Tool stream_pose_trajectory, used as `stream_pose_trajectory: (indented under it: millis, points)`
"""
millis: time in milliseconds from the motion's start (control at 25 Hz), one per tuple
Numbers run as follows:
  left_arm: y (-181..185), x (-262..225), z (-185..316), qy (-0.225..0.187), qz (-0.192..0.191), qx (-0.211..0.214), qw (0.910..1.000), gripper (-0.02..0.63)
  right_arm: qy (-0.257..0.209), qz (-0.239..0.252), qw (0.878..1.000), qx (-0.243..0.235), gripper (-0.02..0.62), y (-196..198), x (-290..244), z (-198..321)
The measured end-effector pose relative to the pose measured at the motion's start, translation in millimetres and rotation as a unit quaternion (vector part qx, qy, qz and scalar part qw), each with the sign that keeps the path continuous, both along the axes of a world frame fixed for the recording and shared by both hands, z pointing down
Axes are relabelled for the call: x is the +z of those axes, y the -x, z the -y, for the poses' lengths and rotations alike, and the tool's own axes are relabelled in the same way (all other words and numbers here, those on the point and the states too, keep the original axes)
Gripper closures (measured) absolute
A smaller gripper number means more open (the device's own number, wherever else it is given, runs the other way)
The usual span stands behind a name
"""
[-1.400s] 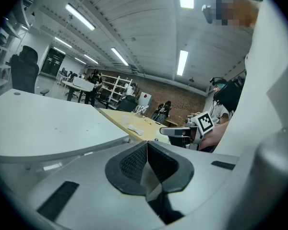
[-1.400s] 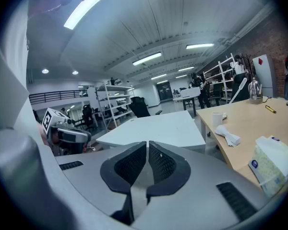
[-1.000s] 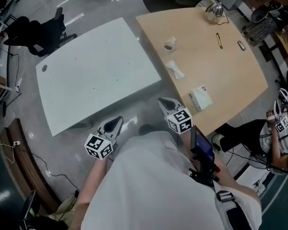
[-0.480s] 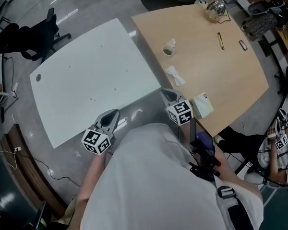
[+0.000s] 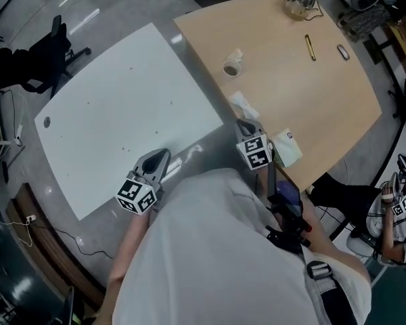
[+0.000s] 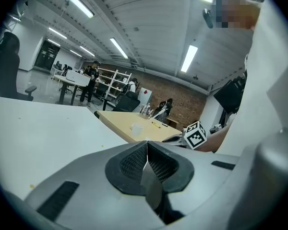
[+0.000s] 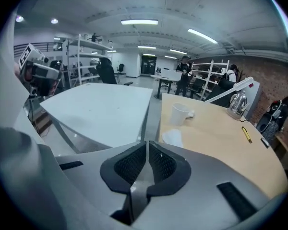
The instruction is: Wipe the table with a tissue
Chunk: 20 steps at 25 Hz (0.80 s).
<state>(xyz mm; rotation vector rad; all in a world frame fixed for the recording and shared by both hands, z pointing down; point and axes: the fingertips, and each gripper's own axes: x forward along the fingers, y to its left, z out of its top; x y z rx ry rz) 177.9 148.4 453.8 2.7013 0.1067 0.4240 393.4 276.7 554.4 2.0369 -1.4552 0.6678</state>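
The person holds both tools low in the middle of the head view. The left tool (image 5: 159,160) is clenched with nothing in it; in the left gripper view its two black pads (image 6: 134,163) press flat together. It points at the lower edge of the white surface (image 5: 122,107), which fills the left half of the head view. The right tool (image 5: 247,126) is clenched too, and nothing sits between its pads (image 7: 130,164). It is at the near edge of the tan surface (image 5: 311,107) on the right. The tissue (image 5: 243,105) lies crumpled on the tan surface, close in front of the right tool but not touching it. In the right gripper view the tissue (image 7: 173,137) shows just above the tool. A paper cup (image 5: 232,63) stands farther up, past the tissue. A tissue pack (image 5: 285,147) lies just right of the right tool. A pen (image 5: 310,47) and a shiny kettle (image 5: 300,0) sit near the top of the frame. A black chair (image 5: 34,59) stands on the floor at the upper left.
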Motion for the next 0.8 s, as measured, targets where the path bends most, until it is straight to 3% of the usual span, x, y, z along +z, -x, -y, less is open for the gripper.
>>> stream_pose_trajectory:
  millis: [240, 560, 800]
  points:
    - [-10, 7, 3, 0.007, 0.011, 0.007, 0.9999, 0.600, 0.071, -0.062, 0.996, 0.007, 0.568, -32, 18, -3]
    - [-8, 12, 4, 0.018, 0.024, -0.001, 0.9995, 0.600, 0.132, -0.156, 0.979, -0.015, 0.568, -59, 34, 6]
    - [-2, 15, 14, 0.015, 0.034, -0.019, 0.9991, 0.600, 0.172, -0.169, 0.970, -0.027, 0.563, -68, 55, 8]
